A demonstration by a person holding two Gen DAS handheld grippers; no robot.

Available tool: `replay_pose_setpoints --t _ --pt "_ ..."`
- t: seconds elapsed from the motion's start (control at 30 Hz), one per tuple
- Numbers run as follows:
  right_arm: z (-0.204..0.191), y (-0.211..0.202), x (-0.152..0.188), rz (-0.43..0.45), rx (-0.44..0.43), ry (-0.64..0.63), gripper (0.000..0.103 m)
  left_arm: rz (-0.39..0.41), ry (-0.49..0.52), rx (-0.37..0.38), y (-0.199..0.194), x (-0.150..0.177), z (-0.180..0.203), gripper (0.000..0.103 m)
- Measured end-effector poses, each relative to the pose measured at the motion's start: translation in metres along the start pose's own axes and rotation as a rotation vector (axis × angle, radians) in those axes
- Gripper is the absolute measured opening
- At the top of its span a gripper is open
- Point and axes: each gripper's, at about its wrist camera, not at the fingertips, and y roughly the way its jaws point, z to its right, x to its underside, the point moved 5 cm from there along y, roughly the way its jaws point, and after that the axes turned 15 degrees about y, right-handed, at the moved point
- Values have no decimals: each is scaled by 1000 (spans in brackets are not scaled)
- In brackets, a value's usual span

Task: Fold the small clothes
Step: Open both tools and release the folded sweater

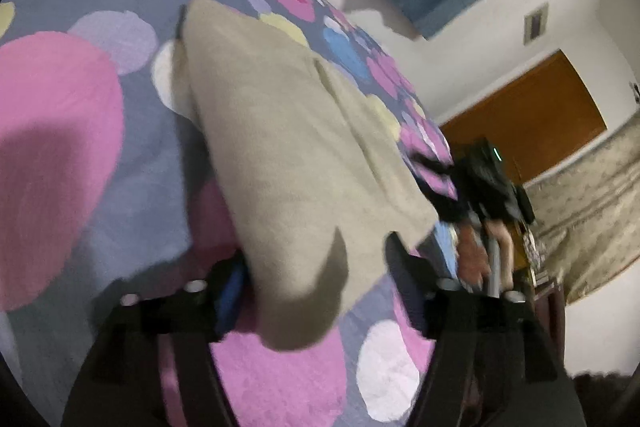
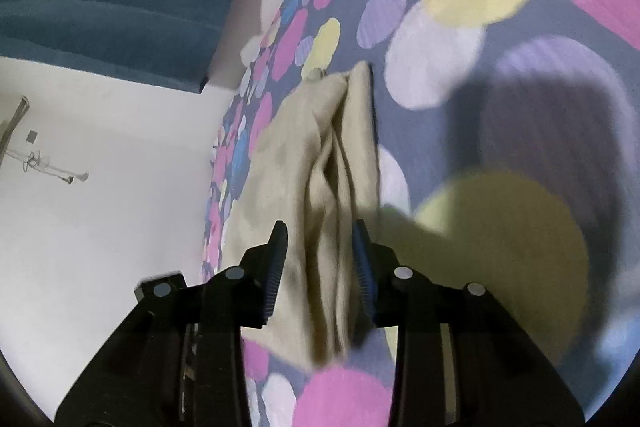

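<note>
Left gripper (image 1: 316,267): jaws spread wide, pads clear of the beige cloth (image 1: 296,147), whose near edge sags loose between them. Right gripper (image 2: 320,259): jaws parted; the bunched folds of the same cloth (image 2: 320,187) run between the ribbed pads, with a gap visible on each side, so released. Both views blurred. Cloth lies lengthwise, folded into a long strip, on a bedspread (image 1: 80,107) printed with pink, blue, yellow and white circles. Beyond the bed edge: white wall, brown door (image 1: 532,115).
</note>
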Motion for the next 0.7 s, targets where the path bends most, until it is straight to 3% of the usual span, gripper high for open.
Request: replay_pose_setpoints --t 0.13,0.23,0.27,0.3,0.33,0.7 --pt "-2 26 -24 -2 7 12 42 -33 71 -78 2 9 8 70" --pt "-6 41 -36 -7 -7 13 42 -11 55 -100 -2 8 5 75" --pt "-8 42 -38 2 3 1 39 -6 41 -103 -2 8 2 76" --pt "-8 44 -40 17 37 -14 17 -7 28 -103 -2 8 -1 76" --pt "-5 43 -39 18 66 -23 10 -12 15 -101 -1 9 -5 76" --pt "19 25 -44 35 -8 28 3 -21 49 -176 -3 11 -2 81"
